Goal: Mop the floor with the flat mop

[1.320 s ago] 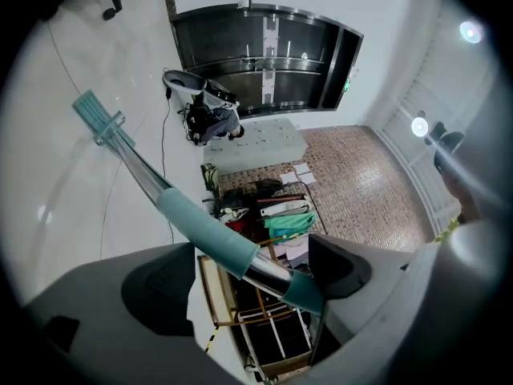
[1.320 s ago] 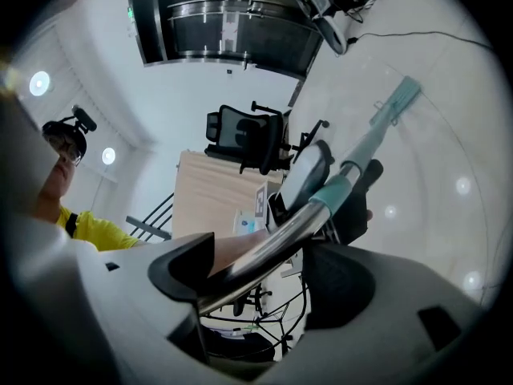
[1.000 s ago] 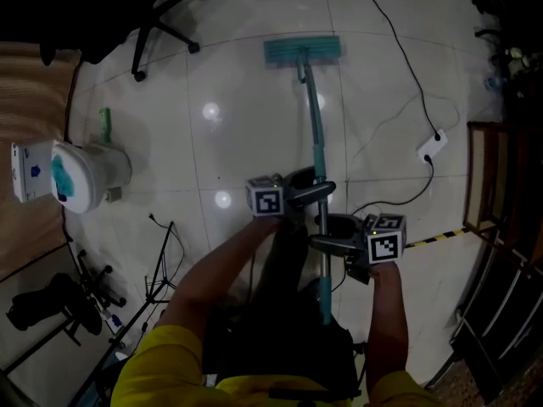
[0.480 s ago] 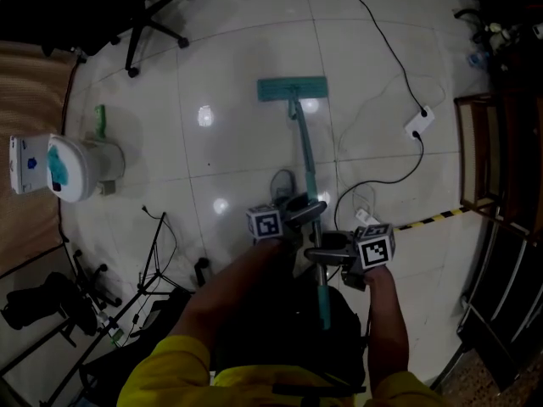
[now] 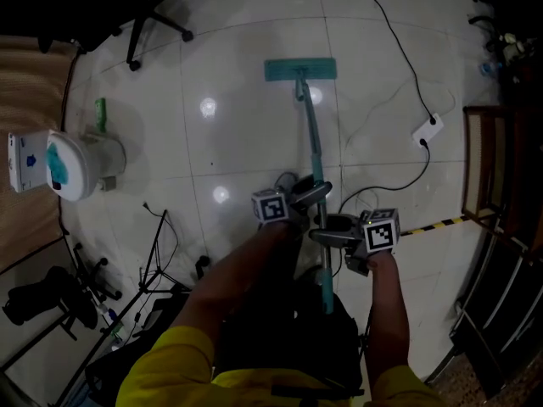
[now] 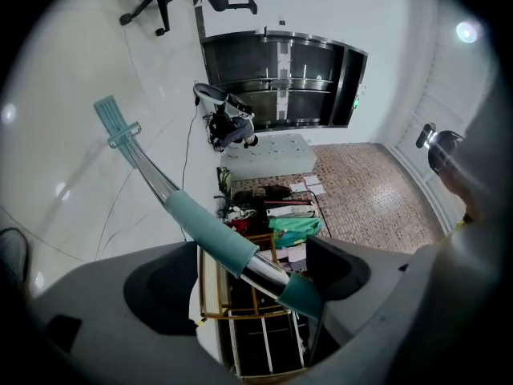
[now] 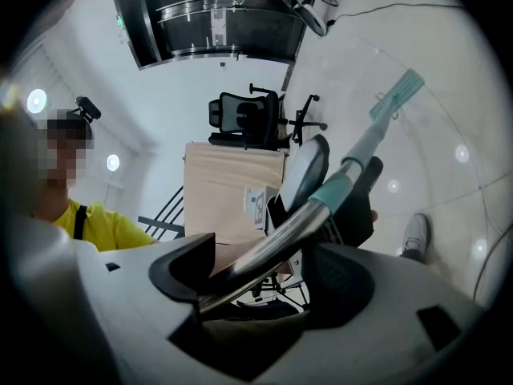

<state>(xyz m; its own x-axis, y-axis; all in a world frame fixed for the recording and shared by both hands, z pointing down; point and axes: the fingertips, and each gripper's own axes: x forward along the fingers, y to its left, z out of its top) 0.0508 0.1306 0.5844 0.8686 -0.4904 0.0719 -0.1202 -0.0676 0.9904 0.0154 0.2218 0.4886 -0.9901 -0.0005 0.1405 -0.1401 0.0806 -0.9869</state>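
The glossy white tiled floor (image 5: 254, 83) fills most of the head view. On it the flat mop (image 5: 312, 142) runs straight away from the person; its teal pad (image 5: 299, 69) lies flat on the tiles well ahead, and the handle slants back up to the grippers. I judge that this low slant is what lets the pad sit flush while it is pushed and drawn.

The left gripper (image 5: 309, 197) takes the handle on the pad's side; the right gripper (image 5: 327, 236) sits just behind it, nearer the body, close but apart. A staggered hold of this kind probably gives leverage to steer.

In the left gripper view the jaws are drawn in tight on the handle (image 6: 240, 255), where a teal sleeve meets bare chrome. In the right gripper view the jaws are likewise clamped on the chrome tube (image 7: 264, 251); neither has anything else in it.

A white container (image 5: 76, 164) with something teal on it stands far to the left, and an office chair base (image 5: 157, 11) is at the upper left. A white power strip (image 5: 431, 127) and its cable lie to the right, well apart from the pad; that cable looks the likeliest snag.

The handle's near end is lost against the person's dark clothing, and the pad's underside is hidden. I cannot tell whether the tiles are wet; the dark stands at the lower left are too murky to name.
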